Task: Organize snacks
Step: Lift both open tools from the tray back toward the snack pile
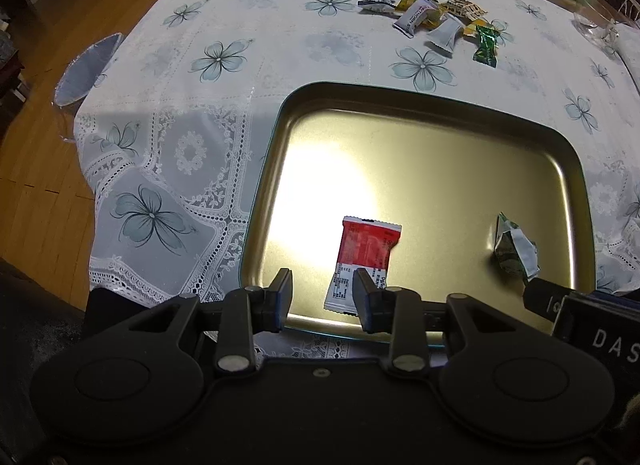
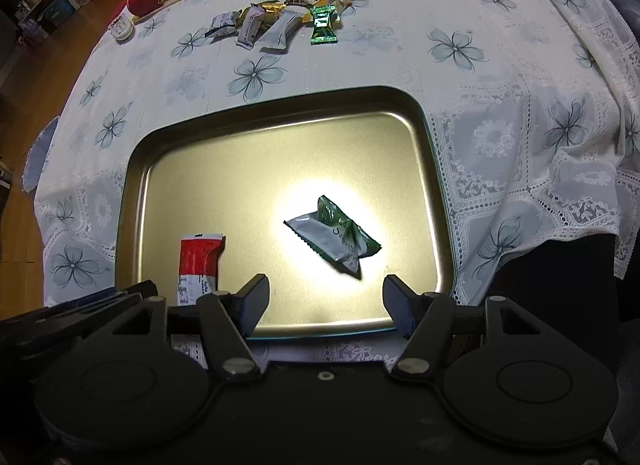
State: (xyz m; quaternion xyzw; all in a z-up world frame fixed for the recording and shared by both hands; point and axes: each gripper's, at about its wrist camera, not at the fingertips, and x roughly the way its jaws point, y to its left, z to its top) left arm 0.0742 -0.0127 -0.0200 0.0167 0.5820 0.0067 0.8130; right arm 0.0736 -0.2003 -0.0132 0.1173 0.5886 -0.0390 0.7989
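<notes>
Your left gripper [image 1: 323, 294] hangs open over the near edge of the tray [image 1: 400, 95], the red packet [image 1: 366, 255] lying loose just beyond its fingers. Your right gripper [image 2: 325, 297] is open too, and the green packet [image 2: 334, 235] lies free mid-tray. The remaining snacks [image 2: 276, 23] wait near the table's far edge, with bare cloth between for moving.

Both cameras ride just behind their claws, tilted steeply down at the counter from close above its near edge. The left wrist view sits toward the gold tray's [image 1: 280, 133] left side, the right wrist view toward its right. The 2 views share the tray (seen whole in neither) and the snack pile [image 2: 276, 21] beyond.
</notes>
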